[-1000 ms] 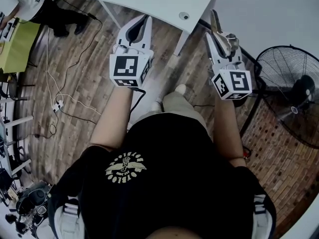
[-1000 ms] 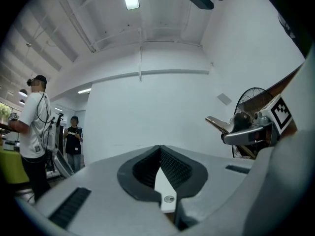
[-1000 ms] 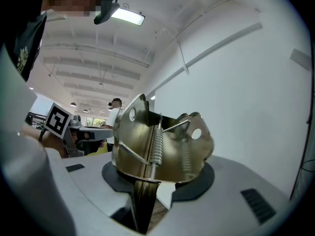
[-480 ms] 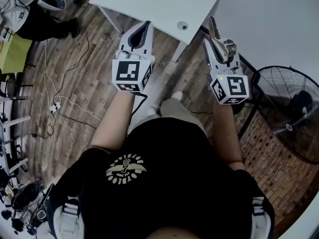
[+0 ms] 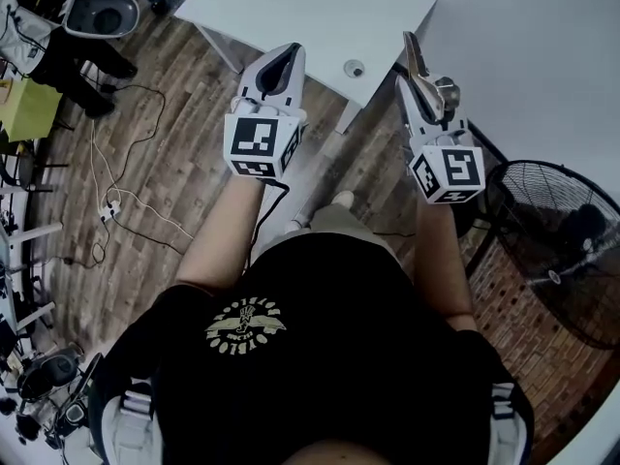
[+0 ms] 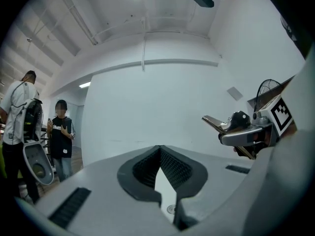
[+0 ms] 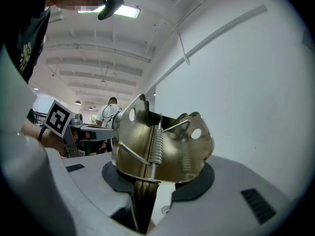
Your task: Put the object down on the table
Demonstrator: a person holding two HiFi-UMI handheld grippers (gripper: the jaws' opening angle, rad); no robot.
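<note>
Two white two-jaw grippers are in view, the left gripper [image 5: 286, 54] and the right gripper [image 5: 418, 71]. There is one shiny brass-coloured metal spring clip [image 7: 157, 141], one white rectangular table [image 5: 310, 13] on the far side, and one black round floor fan [image 5: 567, 245] at the right. Two people stand at the far left, a person in a white shirt [image 6: 17, 112] and a person in a black shirt [image 6: 61, 132].

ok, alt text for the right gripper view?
The right gripper is shut on a brass-coloured spring clamp, held up in front of a white wall. A person stands far off at the left, under ceiling lights.
</note>
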